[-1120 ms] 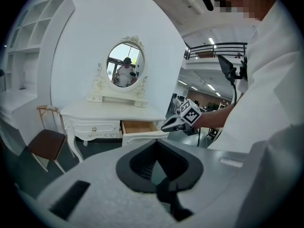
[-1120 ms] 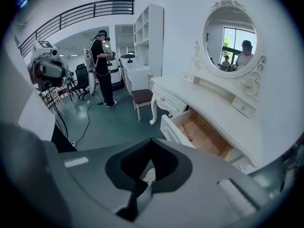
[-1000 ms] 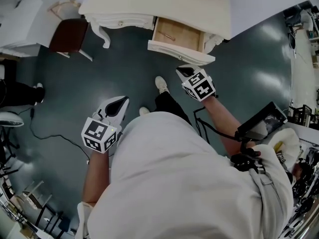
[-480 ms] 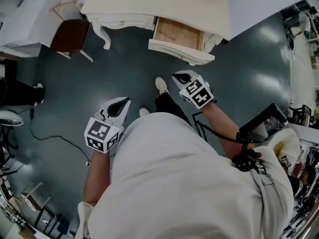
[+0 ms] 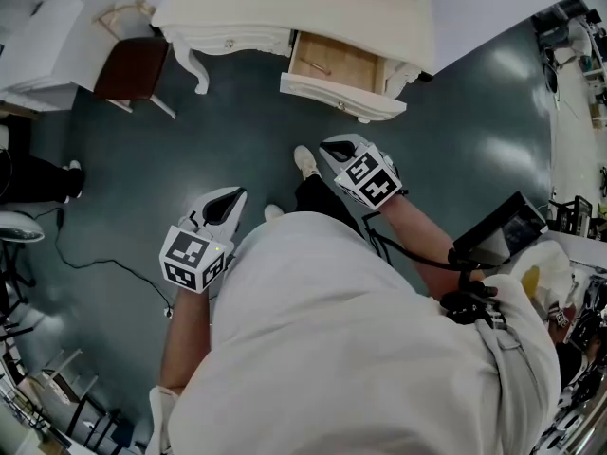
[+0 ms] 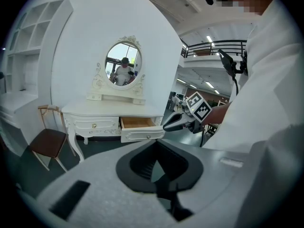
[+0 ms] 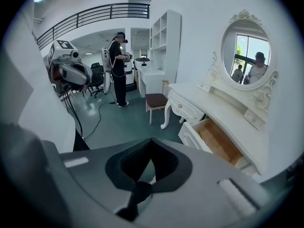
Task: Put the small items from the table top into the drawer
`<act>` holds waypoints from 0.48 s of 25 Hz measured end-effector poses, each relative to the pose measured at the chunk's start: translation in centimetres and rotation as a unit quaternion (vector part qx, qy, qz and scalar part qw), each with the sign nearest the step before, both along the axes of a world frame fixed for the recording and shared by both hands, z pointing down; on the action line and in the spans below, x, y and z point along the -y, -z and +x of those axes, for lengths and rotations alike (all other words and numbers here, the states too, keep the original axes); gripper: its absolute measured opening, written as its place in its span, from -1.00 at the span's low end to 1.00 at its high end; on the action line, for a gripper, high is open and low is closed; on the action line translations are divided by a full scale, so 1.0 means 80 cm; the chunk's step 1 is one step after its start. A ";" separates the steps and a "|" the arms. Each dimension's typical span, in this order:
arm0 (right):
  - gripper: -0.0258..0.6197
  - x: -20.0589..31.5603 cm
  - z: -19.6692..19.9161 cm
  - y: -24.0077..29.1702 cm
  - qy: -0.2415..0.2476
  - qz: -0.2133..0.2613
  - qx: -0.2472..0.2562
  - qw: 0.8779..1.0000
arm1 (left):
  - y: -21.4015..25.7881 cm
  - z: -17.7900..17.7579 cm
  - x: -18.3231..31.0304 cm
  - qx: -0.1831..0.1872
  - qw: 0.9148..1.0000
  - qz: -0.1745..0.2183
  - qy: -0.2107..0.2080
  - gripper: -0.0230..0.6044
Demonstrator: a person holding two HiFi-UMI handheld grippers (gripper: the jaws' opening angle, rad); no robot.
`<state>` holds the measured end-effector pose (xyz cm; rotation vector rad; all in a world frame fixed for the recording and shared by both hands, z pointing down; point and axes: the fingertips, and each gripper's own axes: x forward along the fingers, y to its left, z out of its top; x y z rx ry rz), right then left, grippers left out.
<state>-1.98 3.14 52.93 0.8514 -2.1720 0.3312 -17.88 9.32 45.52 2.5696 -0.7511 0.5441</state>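
The white dressing table stands at the top of the head view, and no small items show on its top. Its right-hand drawer is pulled open, with one thin small item lying inside. My right gripper hovers over the floor a short way in front of the drawer, shut and empty. My left gripper hangs lower left, further from the table, its jaws also meeting with nothing between them. The open drawer and the right gripper show in the left gripper view. The drawer also shows in the right gripper view.
A chair with a brown seat stands left of the table. A black cable trails over the dark floor at left. The wearer's shoes are between the grippers. Another person stands by a white shelf unit.
My right gripper has drifted left and a little back from the drawer, still shut. My left gripper has stayed where it was.
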 end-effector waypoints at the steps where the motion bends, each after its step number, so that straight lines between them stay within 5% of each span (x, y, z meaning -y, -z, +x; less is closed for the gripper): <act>1: -0.92 0.001 -0.002 0.001 0.001 0.001 0.001 1.000 | 0.001 -0.001 0.000 0.000 1.000 0.000 0.000 -0.92; 12: -0.92 0.006 -0.006 0.007 0.012 0.011 -0.005 1.000 | 0.003 -0.003 0.002 0.003 1.000 -0.001 -0.002 -0.92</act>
